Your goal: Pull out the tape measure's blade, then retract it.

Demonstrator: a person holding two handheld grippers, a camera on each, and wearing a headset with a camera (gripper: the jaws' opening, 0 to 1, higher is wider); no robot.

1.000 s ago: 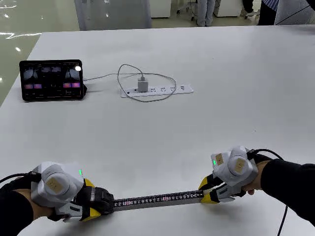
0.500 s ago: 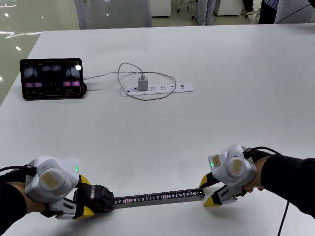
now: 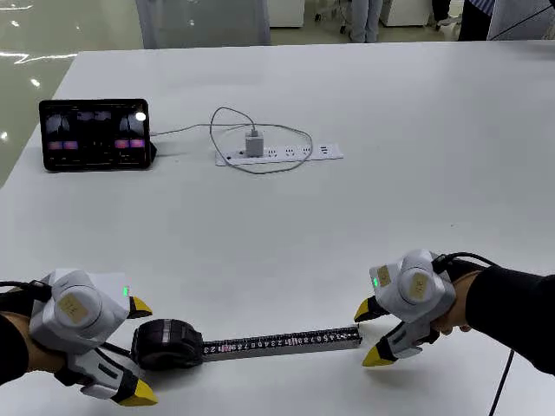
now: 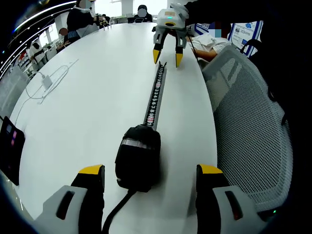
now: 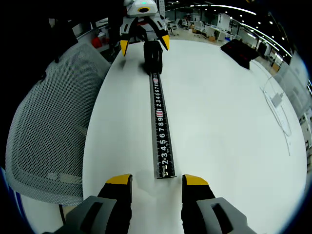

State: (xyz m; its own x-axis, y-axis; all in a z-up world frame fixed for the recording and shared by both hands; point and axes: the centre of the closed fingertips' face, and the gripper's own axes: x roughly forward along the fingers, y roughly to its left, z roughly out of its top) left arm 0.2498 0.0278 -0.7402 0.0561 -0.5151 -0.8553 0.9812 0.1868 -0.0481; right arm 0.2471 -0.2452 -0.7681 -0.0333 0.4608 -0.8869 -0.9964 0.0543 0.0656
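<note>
Head view: case (image 3: 166,344) on surface (image 3: 347,217), blade (image 3: 282,341) out flat; left tongs (image 3: 139,352) and right tongs (image 3: 368,334) open, empty.
Left gripper view: case between jaws, apart from both.
Right gripper view: hook (image 5: 165,174) just ahead.
Blade likely thin, springy; grip the rigid case flanks.

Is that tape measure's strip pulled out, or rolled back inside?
Pulled out. The numbered blade lies flat on the table, stretching from the black case to the open right gripper.

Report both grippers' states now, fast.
Left gripper: open, astride the black tape measure case, not gripping it.
Right gripper: open, the black numbered blade lying free, its end at the jaw tips.
</note>
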